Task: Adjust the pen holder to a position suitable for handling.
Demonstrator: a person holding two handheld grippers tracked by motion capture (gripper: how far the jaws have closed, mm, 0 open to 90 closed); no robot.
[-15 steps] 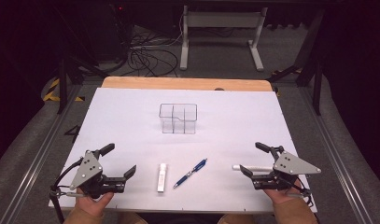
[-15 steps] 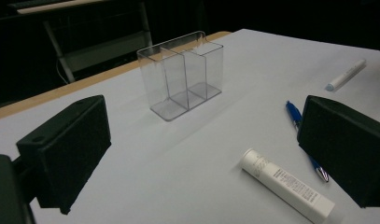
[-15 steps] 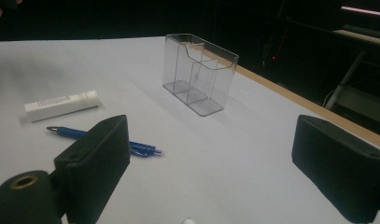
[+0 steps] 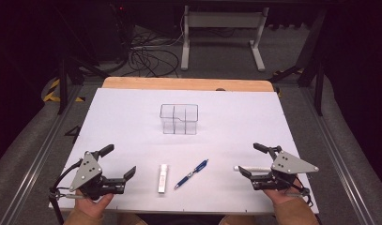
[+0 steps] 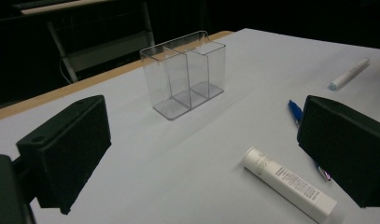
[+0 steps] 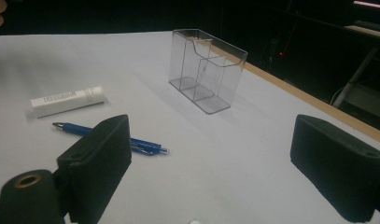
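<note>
- While both tongs rest at the near edge of the white tabletop (image 4: 132, 117), a clear plastic organiser box with upright dividers (image 4: 179, 119) stands in the middle of it and serves as the landmark for everything else.
- Left tongs (image 4: 119, 164): spread wide and holding nothing, they sit nearer the person than the organiser box and to its left, well apart from it. In the left gripper view the two black jaws stand far apart with the organiser box (image 5: 184, 72) between them, farther off.
- Right tongs (image 4: 252, 159): also spread and empty, they sit nearer than the organiser box and to its right, well apart from it. In the right gripper view the organiser box (image 6: 206, 70) stands upright beyond the open jaws.
- A white cylindrical tube with small grey print (image 4: 162, 178) lies flat nearer than the organiser box and slightly to its left, between the two tongs. It touches neither gripper.
- A blue ballpoint pen with a silver tip (image 4: 192, 174) lies at a slant nearer than the organiser box, just beside the tube on its right, not touching it.
- A slim white marker with a pale blue cap (image 4: 251, 168) lies nearer than the organiser box and to its right, close against the right tongs; whether a jaw touches it cannot be told.
</note>
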